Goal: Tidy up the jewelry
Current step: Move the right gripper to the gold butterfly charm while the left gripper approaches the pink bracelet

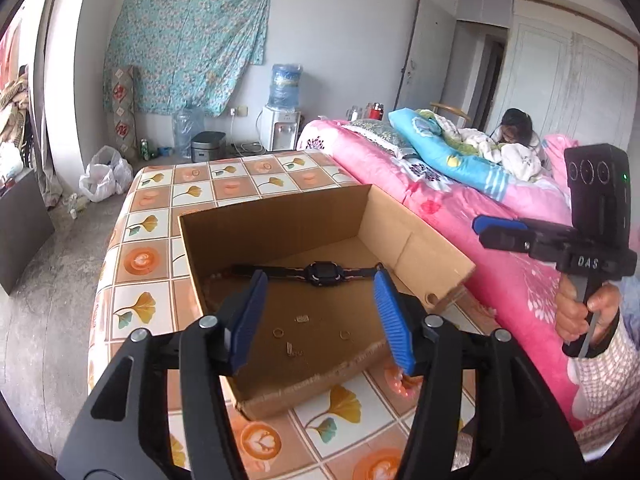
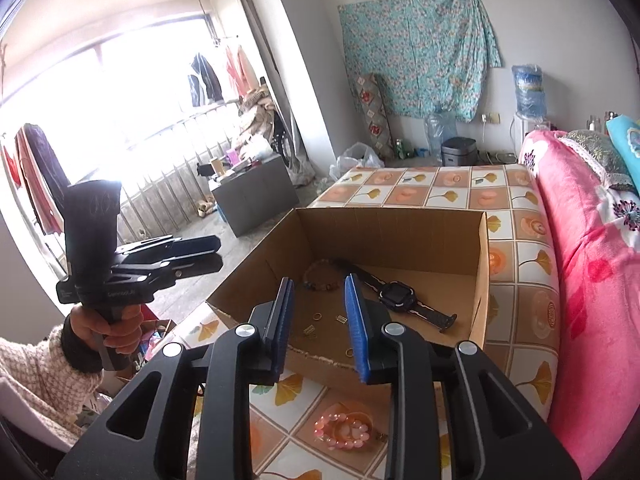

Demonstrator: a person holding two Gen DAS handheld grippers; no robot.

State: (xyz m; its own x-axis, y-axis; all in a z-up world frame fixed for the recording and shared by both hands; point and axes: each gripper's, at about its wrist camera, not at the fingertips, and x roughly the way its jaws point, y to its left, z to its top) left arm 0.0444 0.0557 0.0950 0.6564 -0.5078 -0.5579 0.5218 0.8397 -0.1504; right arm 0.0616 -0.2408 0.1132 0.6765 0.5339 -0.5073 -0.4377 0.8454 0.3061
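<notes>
Left claw (image 1: pixel 318 316) spread wide, grasping nothing, poised above the near torn rim of the cardboard box (image 1: pixel 404 236). Ahead of its pads, on the box floor: black watch (image 1: pixel 319 273) lying flat across the far half, small gold rings (image 1: pixel 278 333) and clips scattered nearer, all loose and apart. Right claw (image 2: pixel 320 322) also released and empty, hovering just short of the same near rim; beyond it a beaded bracelet (image 2: pixel 320 278) toward the far left corner, watch (image 2: pixel 396 295) to the right. Below and behind that claw, outside the box, a pink bead bracelet (image 2: pixel 344 430) resting on the tiled counter (image 2: pixel 520 248). Box walls tall on three sides, low at the near edge; open top. Pink bed (image 2: pixel 592 280) tight against the counter's right edge.
</notes>
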